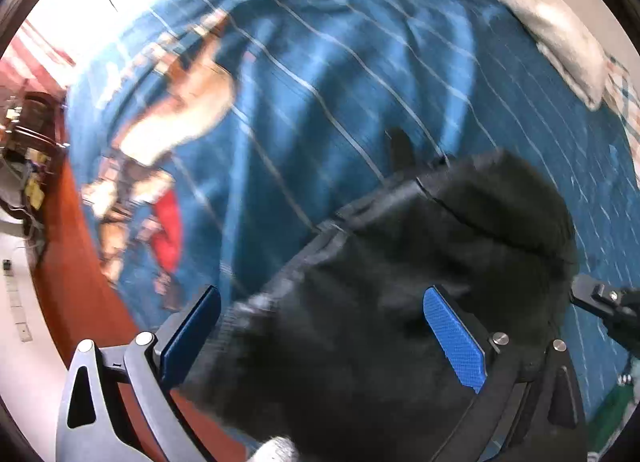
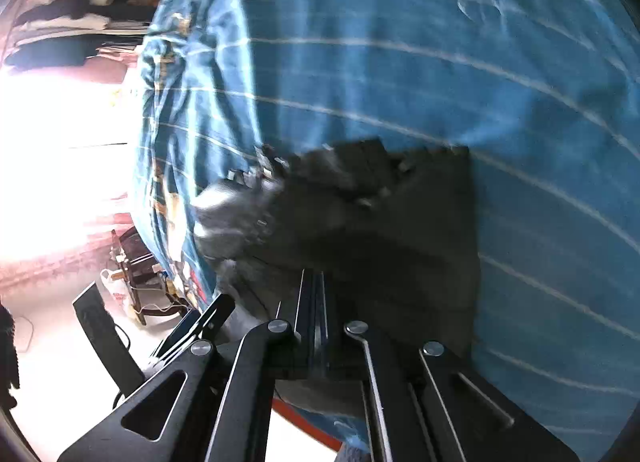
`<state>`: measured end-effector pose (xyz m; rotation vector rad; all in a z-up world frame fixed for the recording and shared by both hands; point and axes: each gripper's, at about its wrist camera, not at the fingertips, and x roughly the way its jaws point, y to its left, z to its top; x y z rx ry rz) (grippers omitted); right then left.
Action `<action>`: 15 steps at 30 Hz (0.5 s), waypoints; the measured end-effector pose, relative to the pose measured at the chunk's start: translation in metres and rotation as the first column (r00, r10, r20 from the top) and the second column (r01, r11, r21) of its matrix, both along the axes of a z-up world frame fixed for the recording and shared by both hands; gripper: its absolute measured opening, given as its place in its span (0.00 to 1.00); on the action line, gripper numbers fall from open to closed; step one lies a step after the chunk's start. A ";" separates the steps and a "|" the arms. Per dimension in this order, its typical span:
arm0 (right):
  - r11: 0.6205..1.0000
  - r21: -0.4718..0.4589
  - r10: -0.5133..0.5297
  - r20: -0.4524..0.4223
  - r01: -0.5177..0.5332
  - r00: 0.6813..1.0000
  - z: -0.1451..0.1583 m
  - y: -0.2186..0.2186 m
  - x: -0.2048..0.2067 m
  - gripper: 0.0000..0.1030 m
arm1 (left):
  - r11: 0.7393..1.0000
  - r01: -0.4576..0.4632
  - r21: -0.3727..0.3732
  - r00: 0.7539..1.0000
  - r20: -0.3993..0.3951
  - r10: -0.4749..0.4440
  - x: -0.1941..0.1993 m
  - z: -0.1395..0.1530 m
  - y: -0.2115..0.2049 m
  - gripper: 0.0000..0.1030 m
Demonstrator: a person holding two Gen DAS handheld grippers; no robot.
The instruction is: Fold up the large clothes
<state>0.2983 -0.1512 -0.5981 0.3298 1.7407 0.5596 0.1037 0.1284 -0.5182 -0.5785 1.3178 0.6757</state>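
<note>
Below, black garment (image 1: 400,262) on blue bedspread (image 1: 360,81), left gripper (image 1: 320,326) spread wide, right gripper (image 2: 314,302) closed.

The left gripper (image 1: 320,338) points down with its jaws wide apart over a black garment (image 1: 400,262) lying on a blue striped bedspread (image 1: 360,81), a white pillow (image 1: 560,33) beyond.

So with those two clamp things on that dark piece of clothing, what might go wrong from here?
The left tool stands wide open over the black fabric garment, so only the right tool, shut along the garment's edge, may be holding it; a pull could drag it crooked. The garment lies near the edge of the blue striped bedspread and could slide off. The pictures are blurred, so either tool may miss its grip.
</note>
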 end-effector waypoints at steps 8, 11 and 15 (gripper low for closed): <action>0.996 -0.093 -0.002 -0.083 -0.005 0.997 -0.071 0.052 0.026 0.00 | 0.959 -0.144 0.244 0.986 -0.042 0.159 -0.044 -0.015 0.075 1.00; 1.000 -0.014 0.020 -0.110 -0.021 0.994 -0.051 0.036 0.027 0.04 | 0.968 -0.158 0.195 0.982 -0.075 0.175 -0.052 -0.051 0.095 1.00; 1.000 0.017 -0.019 -0.018 0.019 1.000 -0.008 -0.015 0.021 0.27 | 0.981 -0.101 0.165 0.989 -0.087 0.117 -0.051 -0.085 0.100 1.00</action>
